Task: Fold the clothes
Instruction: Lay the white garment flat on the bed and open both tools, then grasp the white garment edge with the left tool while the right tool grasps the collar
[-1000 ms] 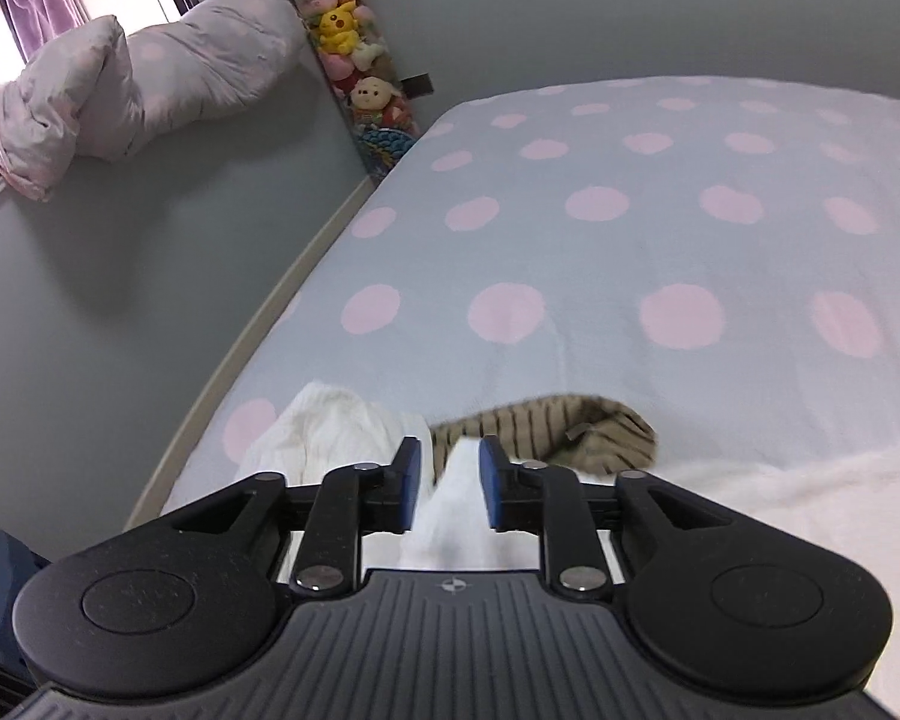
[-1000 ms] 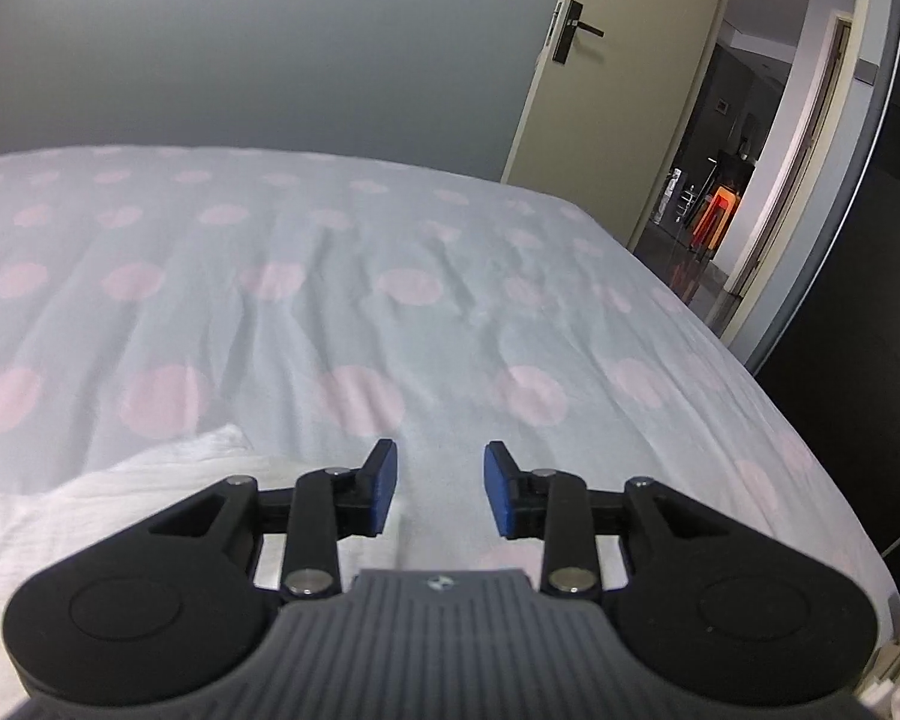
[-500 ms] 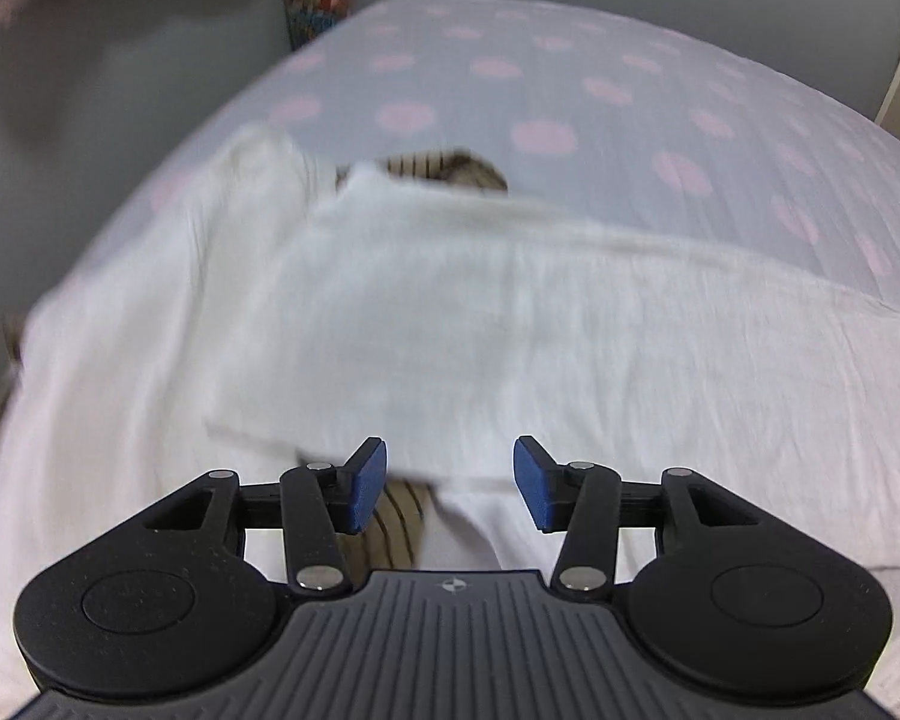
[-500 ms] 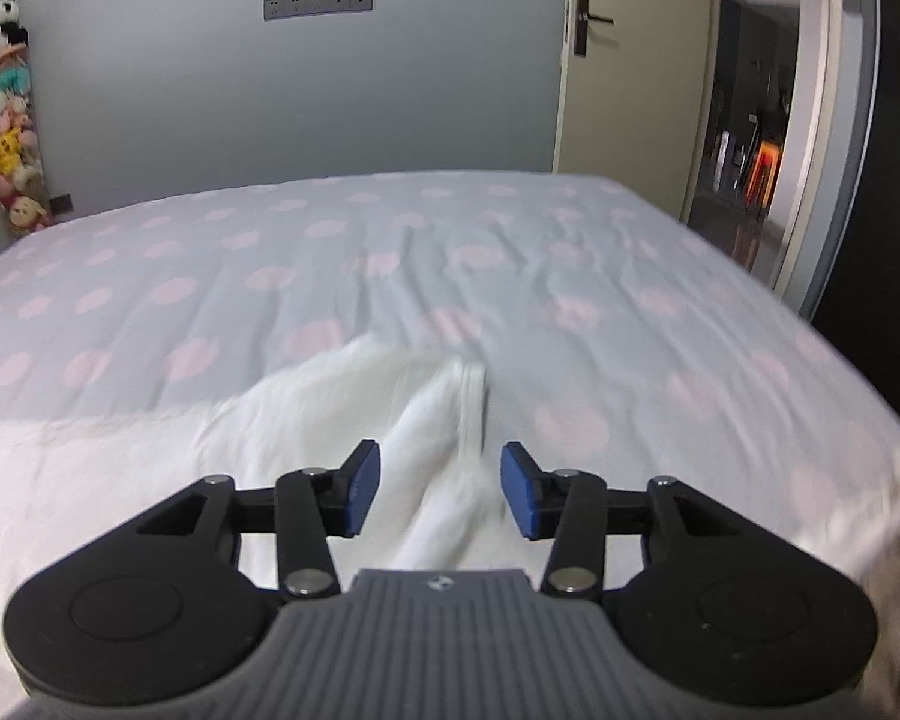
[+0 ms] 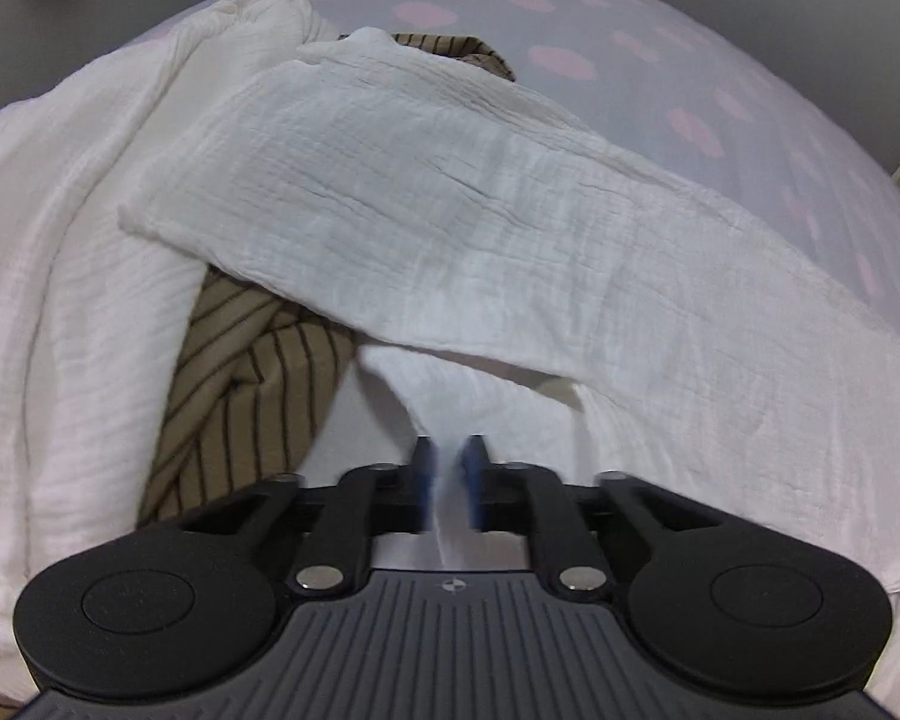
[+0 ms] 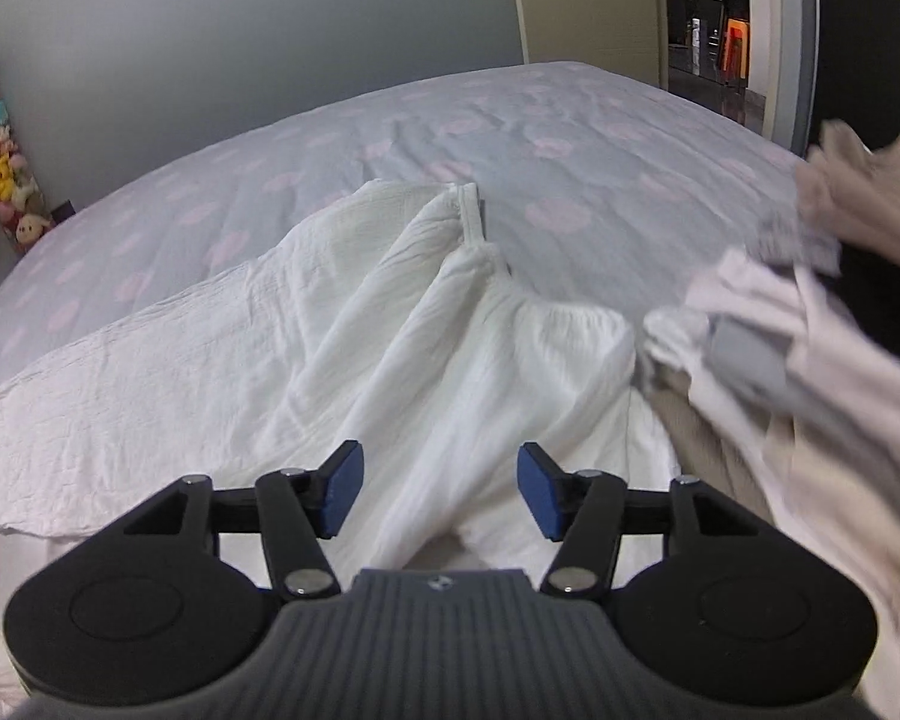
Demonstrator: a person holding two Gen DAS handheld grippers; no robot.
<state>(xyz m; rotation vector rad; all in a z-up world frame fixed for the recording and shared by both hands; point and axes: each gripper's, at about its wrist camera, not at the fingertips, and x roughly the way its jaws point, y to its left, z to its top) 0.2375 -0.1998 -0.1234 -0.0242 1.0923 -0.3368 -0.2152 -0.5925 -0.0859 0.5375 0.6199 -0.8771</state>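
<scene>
Fingers (image 5: 423, 480) on the left gripper (image 5: 448, 483) just snapped together, pinching a thin ridge of the white garment (image 5: 450, 192) between the blue pads. Bit blurry there, but cloth clearly running up through the gap. Right gripper (image 6: 439, 495) the opposite story: jaws spread wide, just been opening, blue pads hanging either side of a fold of the same white garment (image 6: 342, 324) without pressing on it.

White crinkly cotton spread across the bed (image 5: 720, 78), grey sheet with pink dots. From the left wrist view, one long panel folded diagonally across the rest, bunched thicker along the left edge. Tan striped garment (image 5: 240, 372) peeking out underneath, just left of the pinched bit, and again at the far end behind the fold.

Right wrist view: narrow strap (image 6: 471, 213) sticking up at the far end of the white piece, gathered edge beside it. Messy pile of beige and pale clothes (image 6: 798, 324) off to the right, touching the white one, too blurred to sort out. Plush toys (image 6: 6, 180) stacked in the far left corner, open doorway (image 6: 708, 18) at the back.
</scene>
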